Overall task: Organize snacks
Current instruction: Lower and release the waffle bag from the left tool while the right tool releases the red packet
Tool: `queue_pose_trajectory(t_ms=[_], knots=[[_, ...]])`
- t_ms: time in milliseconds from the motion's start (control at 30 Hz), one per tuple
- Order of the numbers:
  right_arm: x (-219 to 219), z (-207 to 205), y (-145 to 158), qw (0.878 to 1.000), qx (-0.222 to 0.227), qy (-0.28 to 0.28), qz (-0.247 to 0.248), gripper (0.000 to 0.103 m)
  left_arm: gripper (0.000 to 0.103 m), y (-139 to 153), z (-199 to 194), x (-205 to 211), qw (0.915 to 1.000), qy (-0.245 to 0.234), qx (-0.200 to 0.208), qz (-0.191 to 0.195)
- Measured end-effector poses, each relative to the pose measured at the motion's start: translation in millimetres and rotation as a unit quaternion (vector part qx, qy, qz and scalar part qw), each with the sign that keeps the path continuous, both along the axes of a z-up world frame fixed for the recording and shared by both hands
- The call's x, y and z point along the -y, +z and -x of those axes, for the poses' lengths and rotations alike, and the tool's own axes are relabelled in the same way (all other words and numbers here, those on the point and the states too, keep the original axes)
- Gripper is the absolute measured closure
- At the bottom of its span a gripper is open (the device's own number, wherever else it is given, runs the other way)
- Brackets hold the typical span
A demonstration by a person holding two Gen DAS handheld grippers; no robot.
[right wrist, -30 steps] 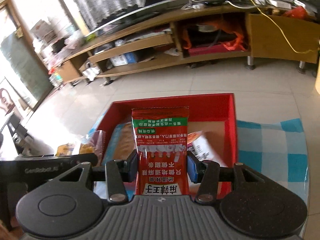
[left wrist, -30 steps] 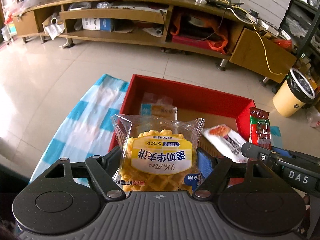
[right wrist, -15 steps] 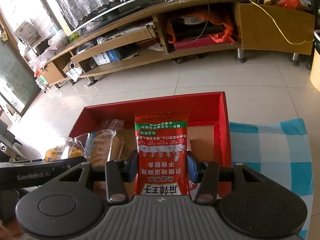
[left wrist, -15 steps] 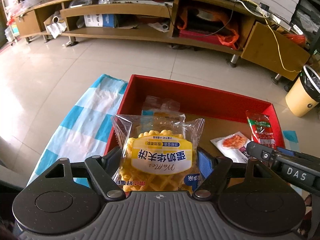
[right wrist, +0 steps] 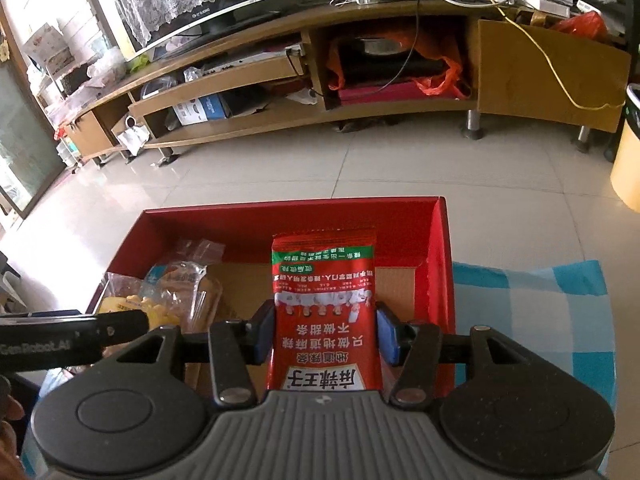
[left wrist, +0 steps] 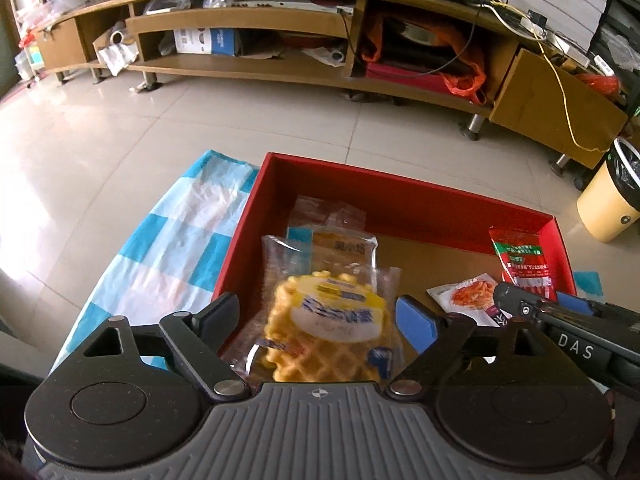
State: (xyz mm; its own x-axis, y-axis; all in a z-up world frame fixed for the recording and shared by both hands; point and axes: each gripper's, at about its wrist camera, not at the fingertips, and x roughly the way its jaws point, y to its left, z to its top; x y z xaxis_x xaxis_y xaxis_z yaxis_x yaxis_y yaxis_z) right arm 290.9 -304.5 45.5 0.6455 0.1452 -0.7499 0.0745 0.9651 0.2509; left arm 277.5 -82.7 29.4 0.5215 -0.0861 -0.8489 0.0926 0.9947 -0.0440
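Left wrist view first: the left gripper (left wrist: pixel 316 312) points down over the near left part of the red box (left wrist: pixel 400 190), and its jaws are opening. The waffle packet (left wrist: pixel 326 320) sits between them, blurred, with a clear gap to the pad on each side, so nothing is pressing on it. Whether the packet already rests on something in the box, I cannot tell. Just beyond it lies a clear bread packet (left wrist: pixel 332 240) against the far left of the box floor. To the right, a white packet with an orange picture (left wrist: pixel 466 296) lies flat on the cardboard bottom. At the right edge of the view the right gripper comes in, with the red spicy-strip packet (left wrist: pixel 522 258) standing up in front of the box's right wall. The box sits on a blue-and-white checked cloth (left wrist: pixel 168 248) on a pale tiled floor (left wrist: pixel 120 132).

Now the right wrist view: the right gripper (right wrist: pixel 324 336) hangs over the right half of the red box (right wrist: pixel 288 216), jaws opening. The red spicy-strip packet (right wrist: pixel 324 304) stands upright between the blue pads, which sit right at its edges; whether they are pressing on it, I cannot tell. On the left, the waffle packet (right wrist: pixel 144 308) and bread packet (right wrist: pixel 180 280) sit in the box beside the left gripper's dark body. The checked cloth (right wrist: pixel 528 304) spreads to the right of the box.
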Motion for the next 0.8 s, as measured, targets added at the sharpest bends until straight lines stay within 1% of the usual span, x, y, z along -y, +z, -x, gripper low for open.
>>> queue_pose_trajectory(t_ms=[233, 400, 567, 800], knots=[[5, 0, 9, 1.0, 0.015, -0.003, -0.009, 0.05, 0.007, 7, 2, -2, 0.9999, 0.002, 0.006, 0.009], [7, 8, 17, 1.0, 0.023, -0.011, -0.009, 0.048, 0.007, 11, 8, -3, 0.9999, 0.0, 0.008, 0.015], [9, 18, 21, 1.0, 0.021, -0.008, -0.017, 0.048, 0.007, 12, 18, -2, 0.9998, -0.008, 0.001, 0.019], [2, 45, 27, 1.0, 0.015, 0.002, -0.018, 0.047, 0.006, 15, 39, -6, 0.9997, -0.02, -0.002, 0.016]])
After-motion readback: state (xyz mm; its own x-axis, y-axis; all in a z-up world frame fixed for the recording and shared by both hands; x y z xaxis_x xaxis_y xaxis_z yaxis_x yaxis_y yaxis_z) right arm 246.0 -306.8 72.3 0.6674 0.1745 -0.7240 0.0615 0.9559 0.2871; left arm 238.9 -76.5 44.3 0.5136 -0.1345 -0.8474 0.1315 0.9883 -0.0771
